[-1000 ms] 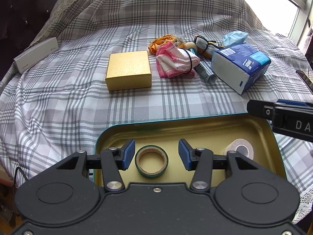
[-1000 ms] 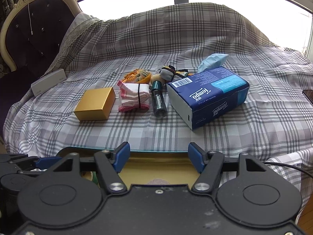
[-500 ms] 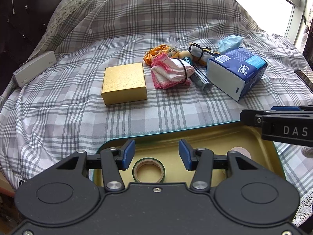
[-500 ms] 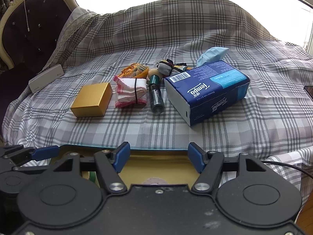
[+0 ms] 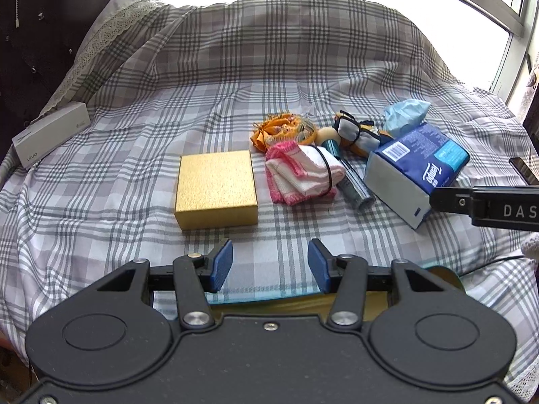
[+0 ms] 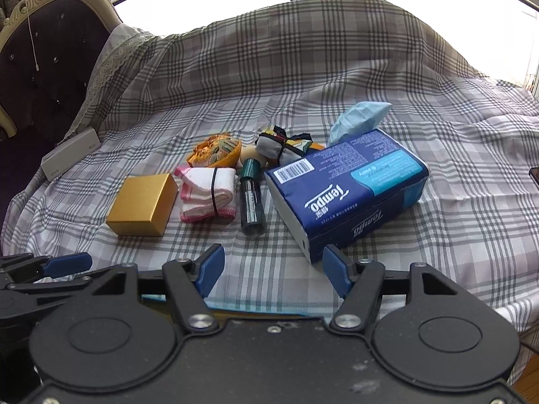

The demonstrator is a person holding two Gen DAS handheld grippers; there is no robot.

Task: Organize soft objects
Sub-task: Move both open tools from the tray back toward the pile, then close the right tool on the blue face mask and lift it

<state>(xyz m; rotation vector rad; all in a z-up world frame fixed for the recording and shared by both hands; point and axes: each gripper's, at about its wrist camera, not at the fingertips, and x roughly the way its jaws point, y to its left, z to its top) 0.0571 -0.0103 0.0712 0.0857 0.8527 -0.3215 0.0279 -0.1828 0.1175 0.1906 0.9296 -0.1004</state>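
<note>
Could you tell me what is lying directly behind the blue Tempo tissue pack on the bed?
A crumpled light blue cloth pokes up behind the tissue pack. Its lower part is hidden by the pack.

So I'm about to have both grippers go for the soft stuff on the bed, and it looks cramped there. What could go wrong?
1. The banded towel lies right beside the bottle; open fingers closing on the towel might knock the bottle and set it rolling.
2. The tissue pack looks wide for the right gripper and soft, so it may slip or crush.
3. The cloth bundles crowd together behind, so one may drag another.
</note>
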